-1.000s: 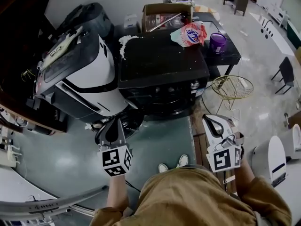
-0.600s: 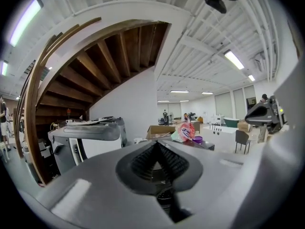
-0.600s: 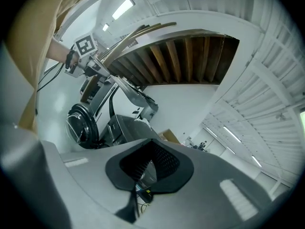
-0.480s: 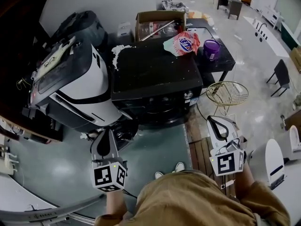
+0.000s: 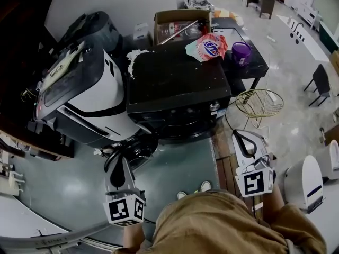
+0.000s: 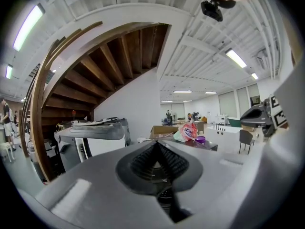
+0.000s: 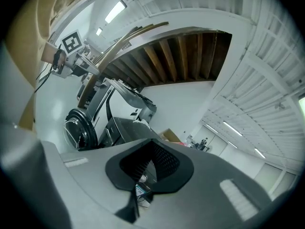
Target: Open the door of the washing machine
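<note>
The black front-loading washing machine (image 5: 180,83) stands in the middle of the head view. Its round glass door (image 5: 139,146) hangs swung out to the lower left, and it shows as a dark ring (image 7: 78,130) in the right gripper view. My left gripper (image 5: 116,156) is just in front of that door, apart from it, with its jaws shut and nothing between them (image 6: 157,144). My right gripper (image 5: 244,141) is off to the machine's right, over the floor, also shut and empty (image 7: 152,143).
A white-and-black machine (image 5: 85,94) leans against the washer's left side. On top lie a detergent bag (image 5: 208,46), a purple cup (image 5: 241,52) and a cardboard box (image 5: 177,23). A gold wire basket (image 5: 259,102) and a white appliance (image 5: 304,181) stand at the right.
My left gripper has drawn back from the open door toward the person. The right gripper has shifted a little. The door stays swung open.
</note>
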Demonstrator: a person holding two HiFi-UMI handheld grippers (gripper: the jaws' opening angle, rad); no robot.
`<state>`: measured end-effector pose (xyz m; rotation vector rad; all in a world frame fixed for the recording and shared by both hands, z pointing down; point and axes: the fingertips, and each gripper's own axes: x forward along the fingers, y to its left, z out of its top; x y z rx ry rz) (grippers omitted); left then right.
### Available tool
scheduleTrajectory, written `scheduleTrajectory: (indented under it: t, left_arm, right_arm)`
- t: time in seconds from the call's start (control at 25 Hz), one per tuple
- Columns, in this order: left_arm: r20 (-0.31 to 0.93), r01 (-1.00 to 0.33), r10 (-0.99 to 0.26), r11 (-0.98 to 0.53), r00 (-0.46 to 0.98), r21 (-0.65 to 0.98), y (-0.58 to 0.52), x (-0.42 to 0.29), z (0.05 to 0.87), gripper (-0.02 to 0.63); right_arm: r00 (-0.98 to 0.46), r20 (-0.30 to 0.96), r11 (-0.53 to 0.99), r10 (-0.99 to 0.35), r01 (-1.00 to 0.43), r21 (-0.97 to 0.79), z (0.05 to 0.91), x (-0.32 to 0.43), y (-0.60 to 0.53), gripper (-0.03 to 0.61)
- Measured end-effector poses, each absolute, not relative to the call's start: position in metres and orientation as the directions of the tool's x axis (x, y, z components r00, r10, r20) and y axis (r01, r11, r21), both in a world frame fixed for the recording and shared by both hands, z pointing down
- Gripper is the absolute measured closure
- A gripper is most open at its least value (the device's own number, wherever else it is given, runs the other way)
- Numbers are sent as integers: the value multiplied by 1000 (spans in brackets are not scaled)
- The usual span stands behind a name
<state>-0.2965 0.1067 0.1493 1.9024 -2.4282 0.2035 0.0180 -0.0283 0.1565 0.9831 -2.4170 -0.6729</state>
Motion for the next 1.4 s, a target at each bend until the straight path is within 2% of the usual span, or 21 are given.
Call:
scheduleTrajectory:
  t: [0.48,0.68,1.16,1.4]
  left_arm:
    - [113,-963,-957,263,-268,-61,117,-297,148,554]
    - [114,-964,-958,260,-264,-48,114,-304,148,554]
    - [86,-970,-966,243,-243,-2,103,-312,139,554]
    - [88,-972,-968,236,-236,-6,102,-315,137,554]
  right_arm:
    - [-690,228,667,-687,-475,573,161,-8,-26,574]
    - [-702,194,669,-685,-503,547,169,-9,-22,574]
    - [-662,223,646,-715,-504,574,158,-10,-21,574]
    - [-677,194,651,-709,-525,548,165,-14,-19,574]
